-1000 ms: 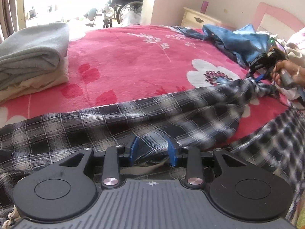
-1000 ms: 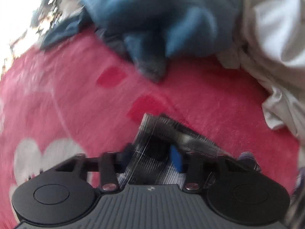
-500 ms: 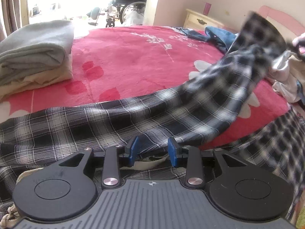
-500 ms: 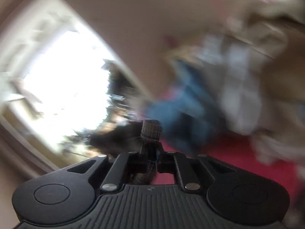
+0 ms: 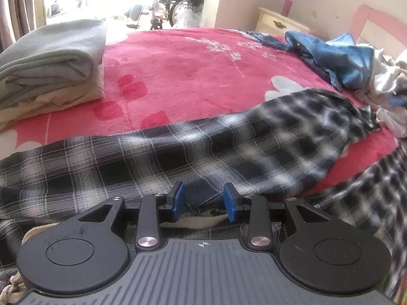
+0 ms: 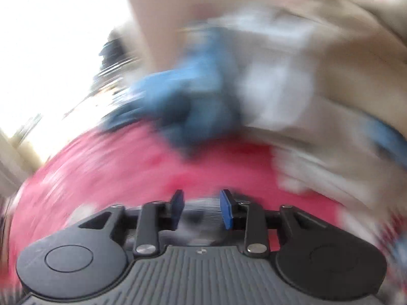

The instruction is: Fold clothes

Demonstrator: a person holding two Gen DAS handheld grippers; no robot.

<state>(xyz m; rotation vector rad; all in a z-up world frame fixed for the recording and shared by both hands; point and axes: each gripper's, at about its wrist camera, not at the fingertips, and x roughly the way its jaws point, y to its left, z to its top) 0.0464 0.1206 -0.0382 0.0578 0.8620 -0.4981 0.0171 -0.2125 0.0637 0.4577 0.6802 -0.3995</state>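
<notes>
Left wrist view: plaid shirt (image 5: 203, 152) spread across the near edge of the red bedspread (image 5: 183, 76), one sleeve trailing right toward the unsorted heap. Left gripper (image 5: 203, 203) low over the shirt's near hem, blue pads apart with a dark fold of plaid lying between them; whether the pads actually press it, impossible to tell. Likely trouble: a loose hold here, and the hem slipping off the bed edge under its own weight. Folded grey and cream stack (image 5: 48, 58) well apart at the left; blue garment (image 5: 338, 56) and white clothes (image 5: 384, 81) heaped at the right, just beside the sleeve end, ready to snag it during a fold.

Right wrist view: heavily blurred. Right gripper (image 6: 201, 208) with jaws opening, nothing clamped; only a smeared grey patch below the pads, probably plaid. Beyond, red bedspread, blue garment, pale clothes. Risk: sleeve dropped crooked or bunched, spoiling a flat fold.
</notes>
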